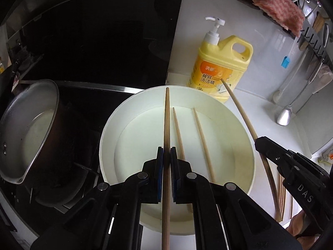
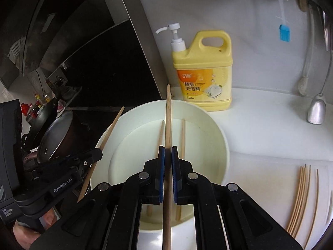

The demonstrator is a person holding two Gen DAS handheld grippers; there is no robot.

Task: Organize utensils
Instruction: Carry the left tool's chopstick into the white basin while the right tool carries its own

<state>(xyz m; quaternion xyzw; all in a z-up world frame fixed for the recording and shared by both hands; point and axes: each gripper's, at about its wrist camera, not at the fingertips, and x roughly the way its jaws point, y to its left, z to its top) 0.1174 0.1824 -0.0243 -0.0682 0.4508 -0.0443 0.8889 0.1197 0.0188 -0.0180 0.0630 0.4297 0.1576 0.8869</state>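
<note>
Holding one wooden chopstick apiece, two handheld grippers hover side by side over a white bowl on a white kitchen table.

Left gripper: blue-padded fingers pinched fully shut on the left chopstick, gripped approx. mid-shaft, tip pointing fwd toward the bowl's far rim. Right gripper: likewise clamped tight on the right chopstick, same mid-shaft hold. Each stick runs straight along its gripper's line, prob. so the tip can be aimed and the stick laid down parallel w/ the others.

Inside the bowl, two more chopsticks lie flat on the bottom, roughly parallel, near each other but apart. So the bowl looks to be the collecting spot; judged from that, both held sticks are about to go in beside them.

To the right on the table, a loose bundle of chopsticks lies well apart from the bowl, likely the supply yet to be moved. Task seems partway: two in, two in hand, several left.

Background: yellow dish-soap bottle w/ white pump stands just behind the bowl, against the wall. A metal pot sits on a black stove at left. Blue silicone brush and a pink cloth hang on a wall rail.
</note>
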